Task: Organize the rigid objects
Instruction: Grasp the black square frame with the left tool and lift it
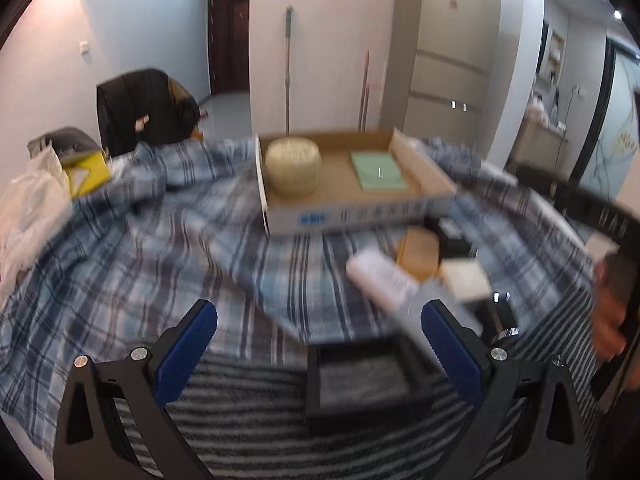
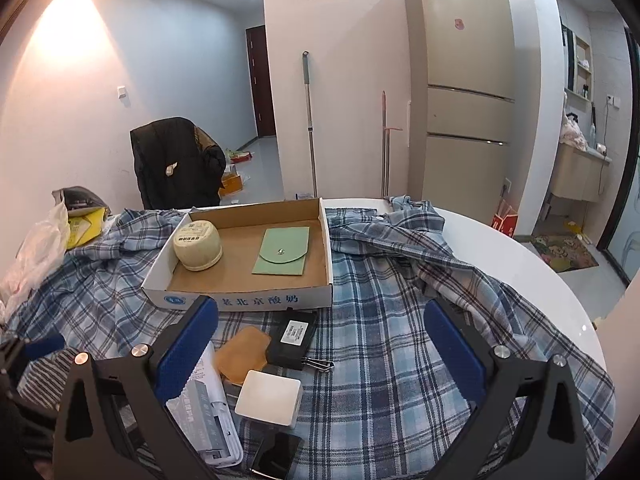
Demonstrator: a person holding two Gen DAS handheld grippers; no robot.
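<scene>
- Two things already sit in the cardboard tray (image 2: 326,240), ahead of your right claw (image 2: 322,344): a cream round container (image 2: 198,250) toward its left end and a green snap pouch (image 2: 282,250) just right of it.
- Several pieces remain on the plaid shirt (image 2: 380,340) that covers the worktop (image 2: 520,264), as far as I can judge: a tan pouch (image 2: 242,354), a black box with a white label (image 2: 290,340), a binder clip (image 2: 318,364), a white square box (image 2: 268,398), a long white package (image 2: 210,412) and a dark phone-like slab (image 2: 276,456), all clustered between the right claw's fingers, toward the left one.
- Your right claw is spread wide and carries nothing.
- Your left claw (image 1: 320,344) is likewise wide apart and empty; the view is blurred, with an open black box (image 1: 360,380) low between its fingers.
- Most of the sorting looks undone.
</scene>
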